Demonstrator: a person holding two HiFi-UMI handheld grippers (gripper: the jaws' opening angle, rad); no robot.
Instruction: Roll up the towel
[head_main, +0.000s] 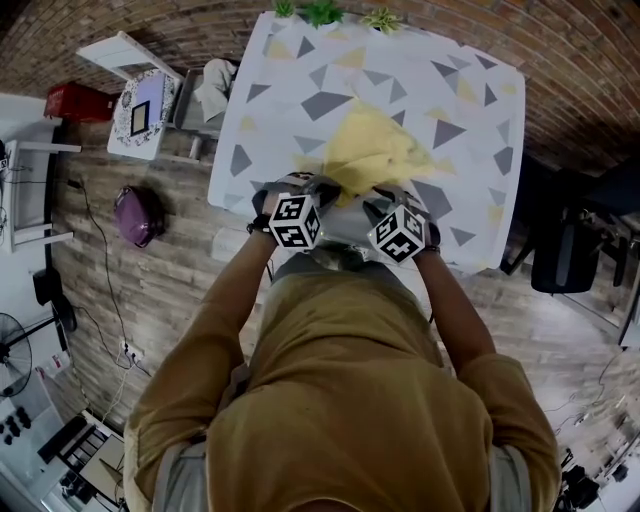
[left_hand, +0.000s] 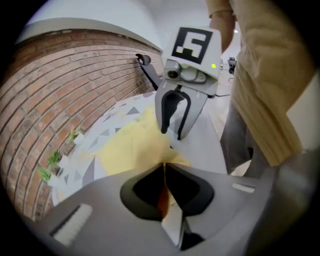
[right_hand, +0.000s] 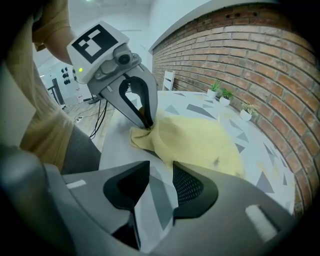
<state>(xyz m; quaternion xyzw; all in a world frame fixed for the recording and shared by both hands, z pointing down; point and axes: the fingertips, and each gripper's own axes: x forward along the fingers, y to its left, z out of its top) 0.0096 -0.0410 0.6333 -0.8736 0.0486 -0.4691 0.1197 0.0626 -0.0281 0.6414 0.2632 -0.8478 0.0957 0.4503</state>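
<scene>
A yellow towel lies bunched on the table, which has a grey-and-yellow triangle cloth. Both grippers are at its near edge. My left gripper is shut on the towel's near left corner; in the left gripper view a sliver of yellow cloth is pinched between its closed jaws. The right gripper view shows that same left gripper clamped on the corner. My right gripper stands open just short of the towel, with only tablecloth showing in the gap between its jaws.
Small potted plants line the table's far edge by the brick wall. On the floor at the left are a purple bag and a chair with things on it. A black chair stands at the right.
</scene>
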